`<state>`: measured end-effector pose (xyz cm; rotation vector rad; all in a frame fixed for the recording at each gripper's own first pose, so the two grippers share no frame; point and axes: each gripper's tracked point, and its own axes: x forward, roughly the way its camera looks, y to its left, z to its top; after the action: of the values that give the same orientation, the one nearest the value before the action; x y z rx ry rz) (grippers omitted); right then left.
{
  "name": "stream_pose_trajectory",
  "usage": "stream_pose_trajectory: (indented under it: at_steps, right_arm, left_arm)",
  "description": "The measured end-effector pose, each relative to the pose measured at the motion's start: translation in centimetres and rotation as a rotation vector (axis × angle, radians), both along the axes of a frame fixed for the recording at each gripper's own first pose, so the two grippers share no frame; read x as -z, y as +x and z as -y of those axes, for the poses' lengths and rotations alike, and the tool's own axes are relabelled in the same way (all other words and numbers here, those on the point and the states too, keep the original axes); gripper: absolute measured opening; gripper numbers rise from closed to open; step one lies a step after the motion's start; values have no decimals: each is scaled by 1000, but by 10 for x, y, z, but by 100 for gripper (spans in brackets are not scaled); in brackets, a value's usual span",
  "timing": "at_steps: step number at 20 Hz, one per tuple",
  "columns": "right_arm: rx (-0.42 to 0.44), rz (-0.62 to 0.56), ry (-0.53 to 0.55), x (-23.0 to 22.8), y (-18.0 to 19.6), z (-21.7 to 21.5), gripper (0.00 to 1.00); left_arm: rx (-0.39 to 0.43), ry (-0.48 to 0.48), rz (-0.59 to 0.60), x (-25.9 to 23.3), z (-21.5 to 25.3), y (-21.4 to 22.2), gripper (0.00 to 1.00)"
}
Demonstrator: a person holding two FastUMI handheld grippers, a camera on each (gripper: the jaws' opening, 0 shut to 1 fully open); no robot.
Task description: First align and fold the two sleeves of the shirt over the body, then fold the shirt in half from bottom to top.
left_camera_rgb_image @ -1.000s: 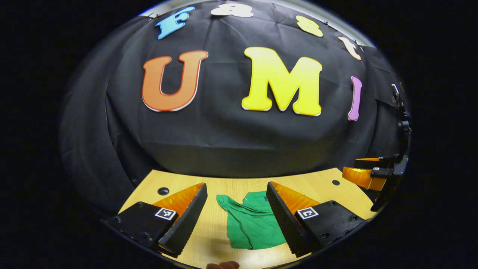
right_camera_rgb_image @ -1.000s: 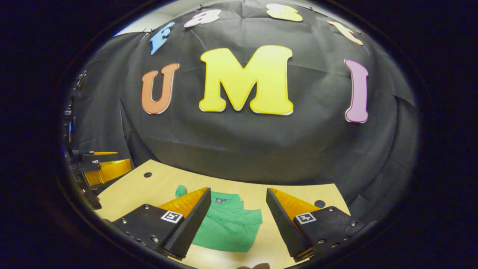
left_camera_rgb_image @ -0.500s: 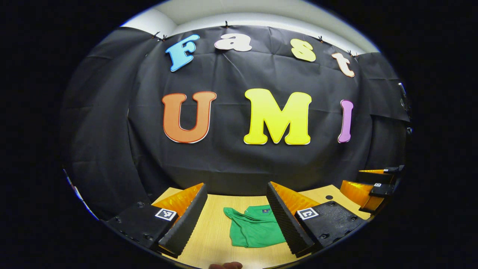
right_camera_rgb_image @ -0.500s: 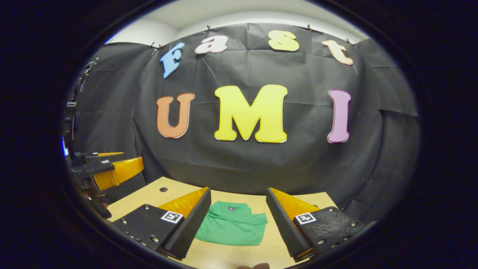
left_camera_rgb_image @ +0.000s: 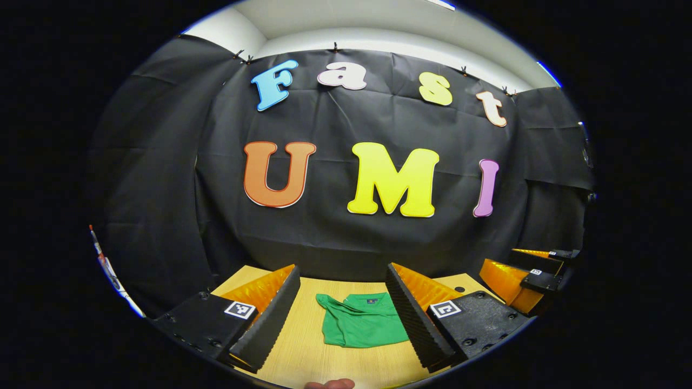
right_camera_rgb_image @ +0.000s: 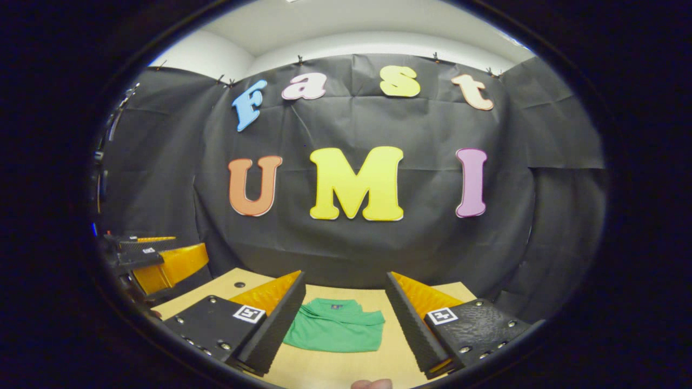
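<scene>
In the left gripper view, the left hand-held gripper (left_camera_rgb_image: 341,310) points level toward the booth's far wall, its two wedge-shaped fingers (left_camera_rgb_image: 267,324) spread wide with nothing between them; their inner faces carry a ribbed, rubbery texture, and each finger base bears a small square marker. Between them, farther off on the pale wood-grain worktop (left_camera_rgb_image: 308,356), lies the green shirt (left_camera_rgb_image: 362,327), a soft knit garment folded into a compact, roughly rectangular bundle with its collar at the far edge and a few creases along its left side. A fingertip (left_camera_rgb_image: 330,384) shows at the very bottom edge of this view. At the far right of it, the right hand-held gripper (left_camera_rgb_image: 527,273) hangs above the worktop's right edge, apart from the shirt. In the right gripper view, the left hand-held gripper (right_camera_rgb_image: 154,259) sits at the left edge, raised above the worktop (right_camera_rgb_image: 324,367). The right hand-held gripper (right_camera_rgb_image: 343,313) likewise has its fingers (right_camera_rgb_image: 270,329) wide apart and empty, held level and aimed at the wall, with the folded shirt (right_camera_rgb_image: 335,330) lying flat on the worktop between and beyond them, touching neither.
</scene>
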<state>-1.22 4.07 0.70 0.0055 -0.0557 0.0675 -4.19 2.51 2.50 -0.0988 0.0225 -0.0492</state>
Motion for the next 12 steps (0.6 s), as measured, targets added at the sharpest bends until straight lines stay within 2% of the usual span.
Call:
stream_pose_trajectory:
  at_steps: [2, 3, 4, 5, 12]
  right_arm:
    - [-8, 4, 4, 3, -7, -6, 94]
    - [-13, 8, -6, 3, -10, -7, 93]
    - [-9, 11, -19, 2, -11, -6, 93]
    - [-6, 13, -26, 2, -12, -6, 93]
    - [-12, 5, -31, 2, -6, -7, 93]
  left_arm:
    - [-3, -2, 16, -3, 3, -4, 100]
    - [-2, -6, 21, -4, 4, -7, 96]
    - [0, -4, 29, -4, 3, -11, 96]
    - [-1, 10, 39, -5, 3, -13, 100]
    - [15, 62, 51, -6, 16, -12, 100]
